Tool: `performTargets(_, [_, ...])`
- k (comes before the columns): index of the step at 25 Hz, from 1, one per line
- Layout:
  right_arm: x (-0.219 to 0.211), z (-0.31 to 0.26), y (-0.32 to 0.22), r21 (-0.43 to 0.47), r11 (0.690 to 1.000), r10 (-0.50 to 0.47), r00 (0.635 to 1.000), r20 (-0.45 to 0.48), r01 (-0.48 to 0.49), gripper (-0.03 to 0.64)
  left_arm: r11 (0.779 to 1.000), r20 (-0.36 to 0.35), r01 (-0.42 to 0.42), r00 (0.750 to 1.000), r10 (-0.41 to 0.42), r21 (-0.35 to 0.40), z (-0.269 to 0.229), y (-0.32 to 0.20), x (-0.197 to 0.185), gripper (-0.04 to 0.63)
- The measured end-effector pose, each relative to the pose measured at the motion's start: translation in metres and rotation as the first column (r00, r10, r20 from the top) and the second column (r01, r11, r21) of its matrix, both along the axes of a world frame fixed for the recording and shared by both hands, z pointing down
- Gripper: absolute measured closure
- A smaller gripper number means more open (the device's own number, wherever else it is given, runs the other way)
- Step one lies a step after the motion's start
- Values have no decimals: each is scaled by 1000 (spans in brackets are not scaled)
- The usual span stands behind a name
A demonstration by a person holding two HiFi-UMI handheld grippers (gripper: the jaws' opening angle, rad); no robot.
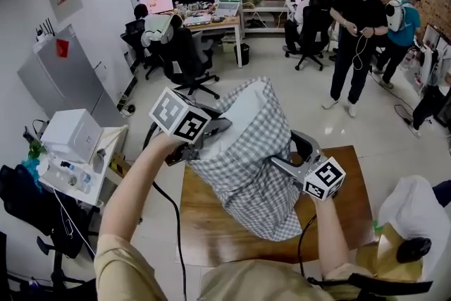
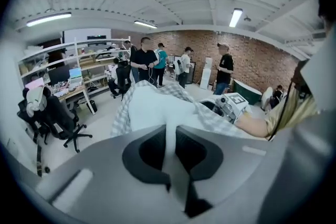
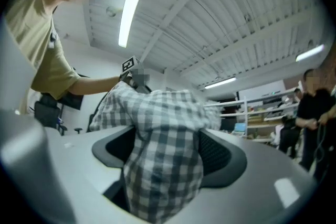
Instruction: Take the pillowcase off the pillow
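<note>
Forearms (image 1: 137, 183) reach forward, flanking raised pillow (image 1: 243, 113).

pillowcase (image 1: 254, 180) is soft checked woven cloth, the pillow (image 1: 243, 116) poking out is plain smooth white fabric, table (image 1: 211, 229) at the bottom is slightly glossy brown wood.

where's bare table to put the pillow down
Bare wood on the brown wooden table left of the grey checked pillowcase, and a narrower strip along the table's right edge. The middle is crowded by the pillowcase and white pillow.
</note>
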State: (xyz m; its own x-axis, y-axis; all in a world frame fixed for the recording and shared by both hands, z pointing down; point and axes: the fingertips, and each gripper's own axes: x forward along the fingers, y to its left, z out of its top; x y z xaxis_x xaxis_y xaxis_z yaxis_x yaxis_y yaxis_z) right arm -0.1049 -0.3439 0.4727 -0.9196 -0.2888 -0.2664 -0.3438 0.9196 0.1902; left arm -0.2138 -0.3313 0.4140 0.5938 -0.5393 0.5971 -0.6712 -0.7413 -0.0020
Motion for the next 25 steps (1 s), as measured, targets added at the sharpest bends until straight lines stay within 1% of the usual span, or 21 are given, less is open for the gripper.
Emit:
performTargets(1, [7, -15, 1, 52, 997, 63, 998, 3, -63, 239, 1000, -27, 11, 1000, -11, -2, -5, -7, -3, 566])
performTargets(2, [11, -33, 8, 106, 989, 102, 995, 6, -102, 241, 1000, -49, 19, 999, -20, -8, -8, -13, -6, 566])
performTargets(3, [12, -51, 19, 151, 982, 112, 994, 6, -112, 257, 999, -64, 27, 998, -28, -18, -10, -20, -10, 566])
performTargets(5, [0, -75, 44, 204, 977, 73, 997, -13, -69, 259, 999, -82, 37, 996, -40, -40, -10, -32, -15, 566])
performTargets(6, [-10, -78, 57, 208, 977, 44, 998, -34, -36, 261, 998, -87, 40, 995, -44, -47, -9, -36, -16, 566])
performTargets(7, [-22, -76, 69, 189, 982, 19, 998, -62, -7, 261, 998, -91, 42, 995, -46, -52, -7, -39, -15, 566])
performTargets(9, [-44, -61, 88, 66, 998, -4, 991, -134, 13, 265, 997, -99, 40, 994, -46, -61, -4, -42, -11, 566])
performTargets(10, [-55, -54, 94, 25, 1000, -10, 987, -161, 14, 270, 997, -101, 37, 994, -44, -64, -4, -43, -7, 566])
performTargets(11, [-65, -49, 98, 32, 999, -10, 984, -177, 16, 289, 997, -102, 33, 994, -40, -66, -4, -43, -4, 566])
performTargets(13, [-82, -45, 102, 124, 992, 18, 982, -189, 6, 315, 998, -104, 21, 994, -28, -65, -6, -42, 0, 566])
performTargets(16, [-94, -43, 103, 180, 981, 107, 977, -186, -73, 379, 998, -111, 6, 994, -13, -64, -10, -34, -1, 566])
performTargets(18, [-93, -39, 102, 138, 983, 143, 974, -178, -120, 461, 998, -111, 6, 994, -13, -63, -14, -30, -3, 566])
performTargets(19, [-92, -36, 101, 122, 984, 152, 971, -182, -131, 492, 998, -114, 9, 993, -16, -64, -17, -29, -5, 566])
performTargets(20, [-91, -31, 99, 124, 983, 156, 968, -197, -133, 516, 998, -121, 13, 992, -20, -65, -20, -29, -7, 566])
performTargets(21, [-90, -22, 97, 150, 980, 161, 961, -225, -129, 533, 998, -133, 17, 991, -26, -65, -23, -30, -9, 566])
performTargets(22, [-88, -8, 93, 186, 975, 168, 949, -266, -121, 556, 998, -151, 23, 988, -32, -64, -26, -31, -11, 567])
performTargets(23, [-85, 14, 87, 201, 973, 176, 934, -312, -116, 584, 998, -175, 27, 984, -37, -61, -28, -32, -13, 569])
performTargets(25, [-77, 75, 74, 156, 980, 176, 894, -412, -121, 612, 998, -231, 31, 972, -43, -58, -34, -32, -15, 571])
